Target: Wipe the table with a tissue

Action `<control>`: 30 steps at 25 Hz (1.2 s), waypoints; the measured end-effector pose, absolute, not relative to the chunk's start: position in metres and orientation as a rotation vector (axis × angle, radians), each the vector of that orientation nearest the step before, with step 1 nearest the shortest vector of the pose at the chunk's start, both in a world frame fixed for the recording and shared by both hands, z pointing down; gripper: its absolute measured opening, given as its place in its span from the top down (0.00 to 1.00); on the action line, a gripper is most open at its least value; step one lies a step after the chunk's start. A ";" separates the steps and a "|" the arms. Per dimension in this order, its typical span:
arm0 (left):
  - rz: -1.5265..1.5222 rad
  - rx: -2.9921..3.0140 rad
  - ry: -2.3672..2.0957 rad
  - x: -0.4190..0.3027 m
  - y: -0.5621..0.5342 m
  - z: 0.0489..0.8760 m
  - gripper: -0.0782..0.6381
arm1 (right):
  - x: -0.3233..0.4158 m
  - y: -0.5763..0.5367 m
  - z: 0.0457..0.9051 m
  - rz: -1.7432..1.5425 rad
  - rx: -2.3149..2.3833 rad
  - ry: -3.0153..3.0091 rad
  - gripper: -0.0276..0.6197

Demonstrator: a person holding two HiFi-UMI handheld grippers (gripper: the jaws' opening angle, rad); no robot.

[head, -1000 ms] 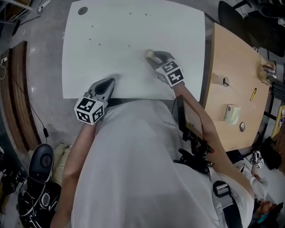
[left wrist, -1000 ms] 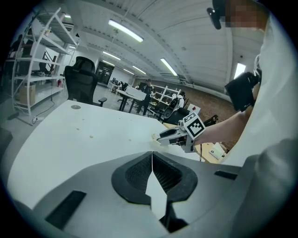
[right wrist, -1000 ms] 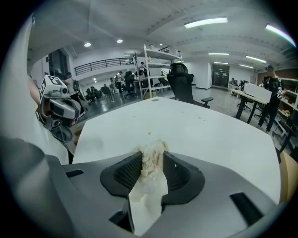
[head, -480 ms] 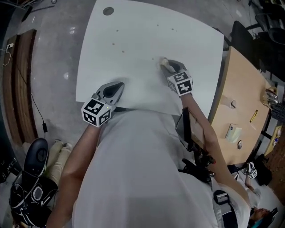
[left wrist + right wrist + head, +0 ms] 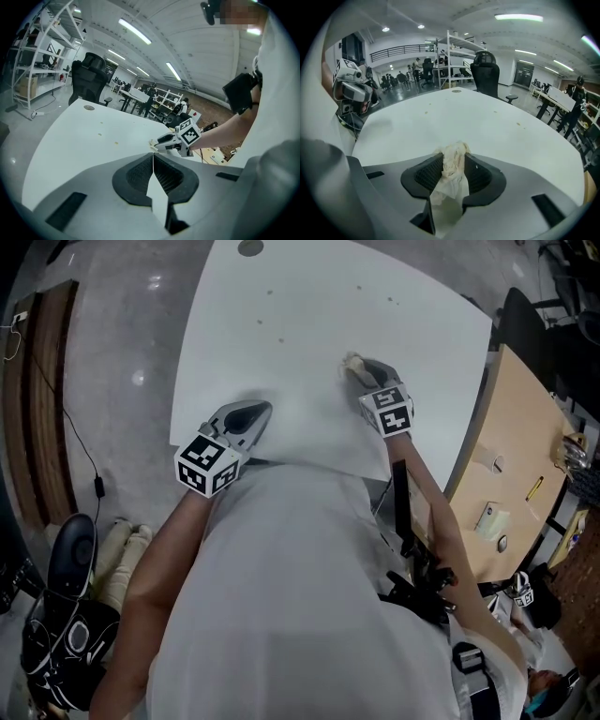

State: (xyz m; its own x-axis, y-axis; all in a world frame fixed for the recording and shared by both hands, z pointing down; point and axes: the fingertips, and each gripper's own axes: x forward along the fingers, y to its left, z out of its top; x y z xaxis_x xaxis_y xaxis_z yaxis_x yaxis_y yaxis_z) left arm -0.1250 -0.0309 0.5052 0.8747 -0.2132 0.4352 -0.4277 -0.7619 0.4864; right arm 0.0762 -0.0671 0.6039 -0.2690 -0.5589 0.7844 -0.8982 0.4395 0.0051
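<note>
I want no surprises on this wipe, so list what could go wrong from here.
The tissue sticks only slightly past the jaw tips of the right gripper, so the hard tips may scrape the table instead of wiping. The specks lie farther across the table than the tissue, so a short stroke could miss them.

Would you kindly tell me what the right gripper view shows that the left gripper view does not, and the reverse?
Only the right gripper view shows, close up, the crumpled tissue clamped between the pads of the right tongs. Only the left gripper view shows the left tongs shut with nothing between them, and the marker cube on the right tongs from outside. Both show the white table with a few small specks on it.
</note>
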 end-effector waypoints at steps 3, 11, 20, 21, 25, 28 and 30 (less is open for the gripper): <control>0.484 2.447 -0.448 -0.128 -0.035 0.508 0.88 | 0.074 -0.072 0.607 0.614 1.230 -1.955 0.74; 0.486 2.454 -0.437 -0.149 -0.043 0.503 0.88 | 0.031 -0.090 0.601 0.559 1.145 -2.006 0.74; 0.476 2.465 -0.391 -0.156 -0.051 0.502 0.88 | -0.033 -0.070 0.586 0.574 0.991 -2.193 0.74; 0.472 2.468 -0.384 -0.155 -0.051 0.501 0.88 | -0.032 -0.067 0.581 0.581 1.032 -2.203 0.74; 0.464 2.479 -0.353 -0.151 -0.049 0.499 0.88 | -0.001 -0.049 0.576 0.625 1.209 -2.126 0.74; 0.468 2.485 -0.332 -0.149 -0.045 0.498 0.88 | 0.032 -0.030 0.582 0.634 1.298 -2.021 0.74; 0.468 2.487 -0.324 -0.150 -0.045 0.498 0.88 | 0.051 -0.022 0.583 0.658 1.380 -1.961 0.74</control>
